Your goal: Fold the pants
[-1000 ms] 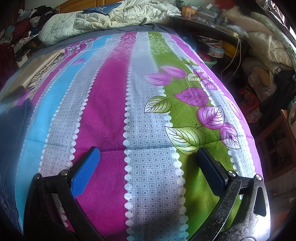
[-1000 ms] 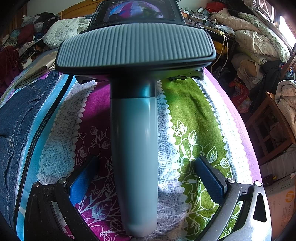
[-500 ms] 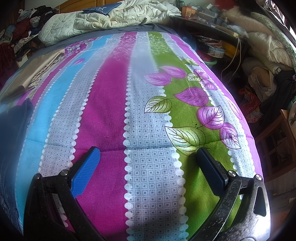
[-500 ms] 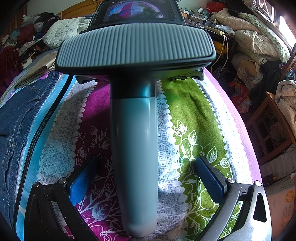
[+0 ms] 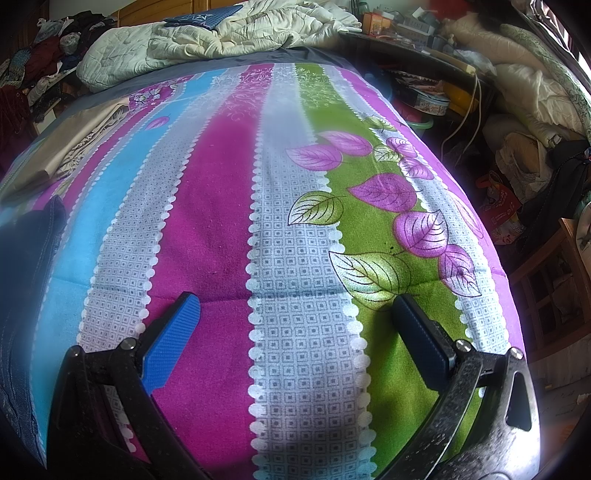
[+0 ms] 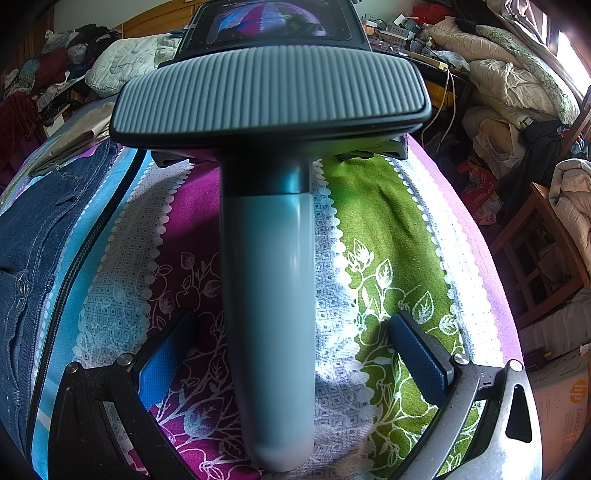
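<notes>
Dark blue denim pants (image 6: 33,229) lie along the left side of the striped bedspread (image 5: 221,184); in the left wrist view only one edge of the pants (image 5: 26,258) shows at far left. My left gripper (image 5: 295,301) is open just above the spread, nothing between its blue pads, to the right of the pants. My right gripper (image 6: 291,319) is open too. The grey ribbed handle (image 6: 269,295) of the other hand-held device fills the space ahead of its fingers, untouched by the pads.
A crumpled cream quilt (image 5: 221,33) lies at the bed's far end, folded beige cloth (image 5: 74,144) at far left. The bed's right edge drops to a wooden chair (image 6: 535,258), piled bedding (image 6: 509,74) and a cardboard box (image 6: 561,398).
</notes>
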